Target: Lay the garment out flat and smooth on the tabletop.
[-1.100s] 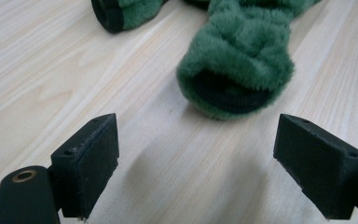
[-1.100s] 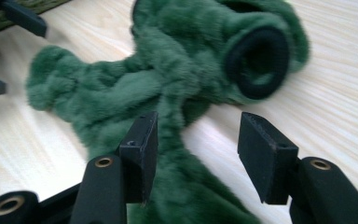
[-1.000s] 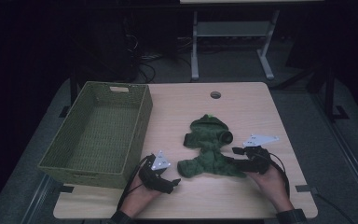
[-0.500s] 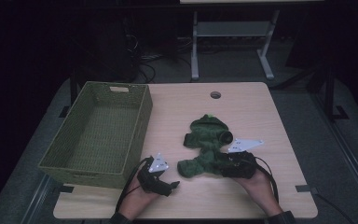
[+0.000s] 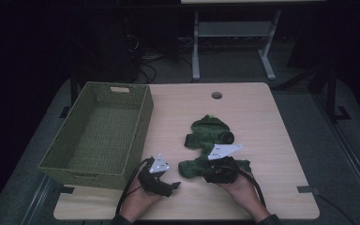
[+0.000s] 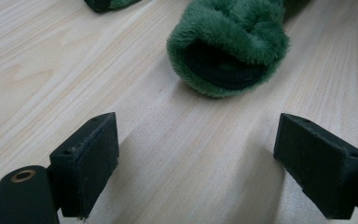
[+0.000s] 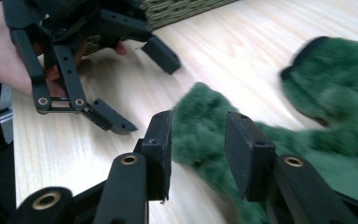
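A green fleece garment (image 5: 208, 133) lies crumpled on the wooden table (image 5: 267, 117), right of centre. My right gripper (image 5: 202, 172) lies low over its near sleeve and points left. In the right gripper view its jaws (image 7: 198, 144) have just been closing and stand either side of the fuzzy sleeve end (image 7: 196, 116), which fills the gap; I see no squeeze in the fabric. My left gripper (image 5: 171, 185) rests on the table left of the garment, open wide (image 6: 209, 163), with a dark-lined cuff (image 6: 228, 51) just ahead of its jaws and bare wood between them.
A green woven basket (image 5: 98, 136), with nothing in it, stands at the table's left side, close behind the left hand. A round cable hole (image 5: 216, 95) sits near the far edge. Beyond the table are a dark floor and a metal stand (image 5: 234, 33).
The right gripper has slid left from the garment's right side onto its near sleeve, and its jaws have narrowed around the fabric. The left gripper has stayed put.
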`<control>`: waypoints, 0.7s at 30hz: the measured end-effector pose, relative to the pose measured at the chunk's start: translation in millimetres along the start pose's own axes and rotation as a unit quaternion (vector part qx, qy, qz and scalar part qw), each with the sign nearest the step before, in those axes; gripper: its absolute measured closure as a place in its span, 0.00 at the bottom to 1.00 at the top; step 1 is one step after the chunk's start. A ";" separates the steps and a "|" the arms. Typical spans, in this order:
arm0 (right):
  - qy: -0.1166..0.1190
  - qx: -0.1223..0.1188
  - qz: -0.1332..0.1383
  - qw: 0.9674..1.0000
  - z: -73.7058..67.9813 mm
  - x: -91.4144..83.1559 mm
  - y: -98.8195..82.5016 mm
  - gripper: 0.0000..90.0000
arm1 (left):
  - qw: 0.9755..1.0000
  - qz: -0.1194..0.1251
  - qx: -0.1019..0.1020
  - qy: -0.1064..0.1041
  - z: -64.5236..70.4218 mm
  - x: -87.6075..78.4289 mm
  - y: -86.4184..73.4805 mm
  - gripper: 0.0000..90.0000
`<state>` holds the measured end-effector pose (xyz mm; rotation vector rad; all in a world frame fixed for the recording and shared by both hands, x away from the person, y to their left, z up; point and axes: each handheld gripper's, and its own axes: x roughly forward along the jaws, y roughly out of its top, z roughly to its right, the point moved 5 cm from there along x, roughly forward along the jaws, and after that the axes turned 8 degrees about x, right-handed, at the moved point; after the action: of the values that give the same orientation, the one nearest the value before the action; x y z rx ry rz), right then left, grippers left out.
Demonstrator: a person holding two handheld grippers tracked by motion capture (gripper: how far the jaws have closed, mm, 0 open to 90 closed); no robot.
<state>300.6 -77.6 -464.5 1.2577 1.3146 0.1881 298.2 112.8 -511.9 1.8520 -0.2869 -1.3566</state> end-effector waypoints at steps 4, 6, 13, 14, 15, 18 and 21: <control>0.008 -0.009 -0.006 1.000 -8.6 10.8 3.3 0.73 | 1.000 0.000 -0.002 -0.002 0.5 0.1 0.0 0.15; 0.015 -0.014 -0.008 1.000 -13.2 15.9 5.6 0.75 | 1.000 0.001 -0.002 -0.002 0.6 0.1 0.0 0.15; 0.020 -0.030 -0.032 0.999 -23.8 39.7 1.9 0.78 | 1.000 0.000 -0.001 -0.002 0.4 0.0 -0.1 0.15; 0.015 -0.033 -0.039 0.999 -21.8 44.4 -0.3 0.78 | 1.000 0.000 -0.001 -0.002 0.5 0.1 -0.1 0.15; 0.000 -0.035 -0.047 0.998 -17.7 50.1 -4.0 0.78 | 1.000 0.000 -0.001 -0.002 0.5 0.0 -0.2 0.15; -0.010 -0.039 -0.049 0.998 -15.0 53.5 -6.4 0.78 | 1.000 0.001 0.002 -0.002 0.1 -0.1 -0.3 0.15; -0.018 -0.040 -0.046 0.998 -11.7 56.4 -9.4 0.78 | 1.000 0.001 0.001 -0.003 0.2 0.0 -0.3 0.15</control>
<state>305.6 -34.0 -502.9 1.1261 1.3179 0.1512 297.9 112.9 -512.2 1.8496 -0.2938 -1.3610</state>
